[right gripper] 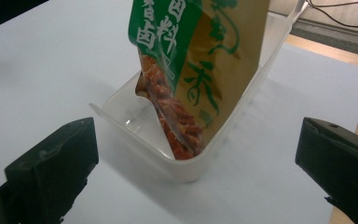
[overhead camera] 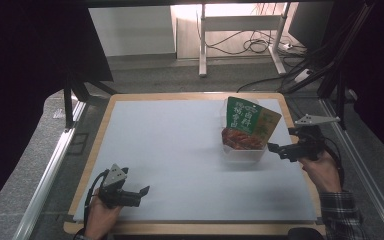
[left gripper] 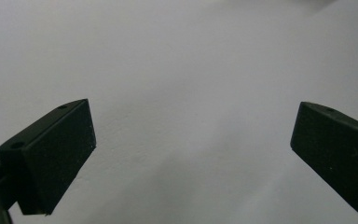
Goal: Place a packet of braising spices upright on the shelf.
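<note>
Two grippers, both with jaws spread and empty. We judge the placing done: the green-and-gold printed snack pouch [overhead camera: 247,123] stands tilted inside the clear plastic tub [overhead camera: 241,153] at the table's far right. Our right gripper [overhead camera: 275,149] sits just beside it — only backing off looks left. Its own view reveals the pouch's base against the tub's inner wall; our left gripper [overhead camera: 144,191] faces the bare pale-blue mat [left gripper: 191,70].

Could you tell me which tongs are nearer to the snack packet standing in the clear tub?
The right tongs are nearer, open just beside the snack packet in its tub; the left tongs, also open, sit far across the table near the front edge.
</note>
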Tool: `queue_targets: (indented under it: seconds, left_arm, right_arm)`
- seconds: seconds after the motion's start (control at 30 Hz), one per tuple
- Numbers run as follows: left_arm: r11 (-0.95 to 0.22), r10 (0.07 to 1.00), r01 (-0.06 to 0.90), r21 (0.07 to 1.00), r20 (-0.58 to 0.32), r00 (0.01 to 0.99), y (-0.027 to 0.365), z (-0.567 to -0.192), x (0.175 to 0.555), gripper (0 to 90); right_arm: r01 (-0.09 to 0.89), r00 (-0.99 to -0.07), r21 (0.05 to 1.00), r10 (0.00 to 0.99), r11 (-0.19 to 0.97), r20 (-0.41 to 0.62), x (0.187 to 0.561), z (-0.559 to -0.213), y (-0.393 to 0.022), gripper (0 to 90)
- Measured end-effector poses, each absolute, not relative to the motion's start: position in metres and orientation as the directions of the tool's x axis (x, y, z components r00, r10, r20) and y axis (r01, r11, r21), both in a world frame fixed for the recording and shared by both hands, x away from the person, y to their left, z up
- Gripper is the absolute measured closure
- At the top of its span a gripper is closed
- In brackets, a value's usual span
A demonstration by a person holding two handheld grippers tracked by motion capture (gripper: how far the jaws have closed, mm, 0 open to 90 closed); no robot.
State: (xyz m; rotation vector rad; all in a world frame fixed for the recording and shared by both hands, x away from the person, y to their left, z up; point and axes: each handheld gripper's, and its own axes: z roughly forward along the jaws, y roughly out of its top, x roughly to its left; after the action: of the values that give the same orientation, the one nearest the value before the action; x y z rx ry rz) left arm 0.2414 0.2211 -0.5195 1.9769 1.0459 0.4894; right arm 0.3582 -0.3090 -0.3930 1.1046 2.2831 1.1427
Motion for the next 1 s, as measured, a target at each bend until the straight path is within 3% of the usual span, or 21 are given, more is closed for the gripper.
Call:
queue_targets:
  seconds: [1.0]
  left_arm:
    - [-0.307, 0.814, 0.492, 0.815, -0.043, 0.579, 0.221, -0.519, 0.241, 0.0]
  right_arm:
    - [0.421, -0.688, 0.812, 0.725, 0.404, -0.004, 0.293, -0.405, -0.277, 0.0]
